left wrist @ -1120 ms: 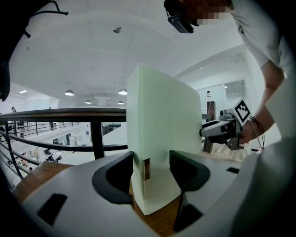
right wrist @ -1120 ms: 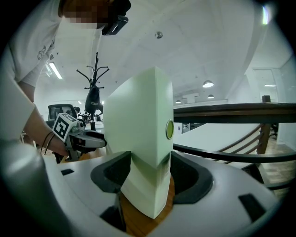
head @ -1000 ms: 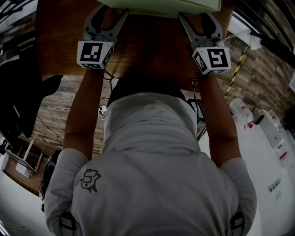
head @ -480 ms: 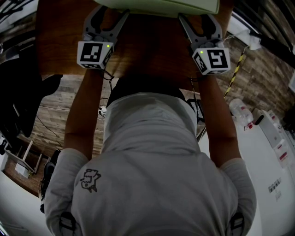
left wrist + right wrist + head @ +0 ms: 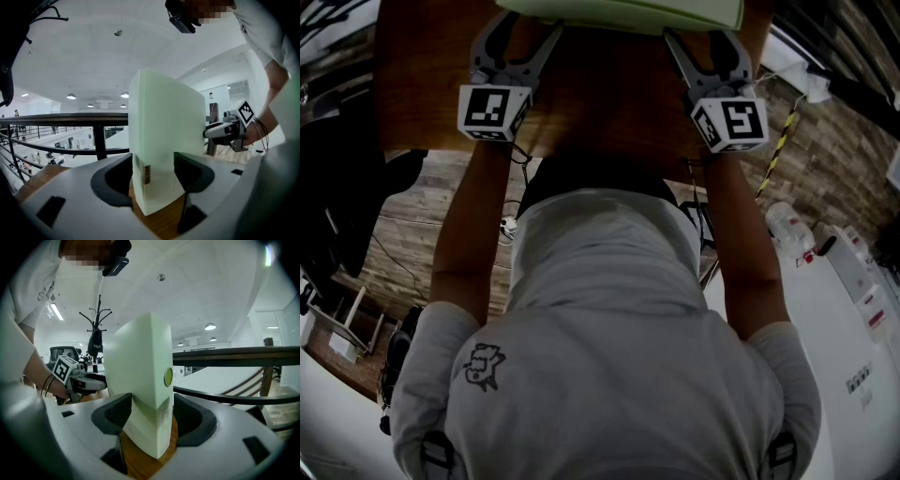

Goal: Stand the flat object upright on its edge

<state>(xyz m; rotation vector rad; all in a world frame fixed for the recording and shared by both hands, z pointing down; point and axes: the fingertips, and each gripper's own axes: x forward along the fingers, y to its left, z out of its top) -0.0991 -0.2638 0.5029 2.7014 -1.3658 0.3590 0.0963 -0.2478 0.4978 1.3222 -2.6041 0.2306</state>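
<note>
A pale green flat box (image 5: 619,13) stands upright on its long edge on the wooden table (image 5: 600,103), at the top of the head view. My left gripper (image 5: 525,23) is at its left end. In the left gripper view the box (image 5: 164,140) rises between the jaws of that gripper (image 5: 153,176), which are spread wide and loose around it. My right gripper (image 5: 705,36) is at the other end. In the right gripper view the box (image 5: 140,380) sits between both pads of that gripper (image 5: 152,416), which press on it.
The table's near edge (image 5: 534,150) runs just in front of the person's body. A white machine (image 5: 844,281) stands on the floor at the right. A dark railing (image 5: 61,119) runs beyond the table, with a coat rack (image 5: 96,333) to one side.
The box and both grippers stay where they were. I see no clear movement in the head view.
</note>
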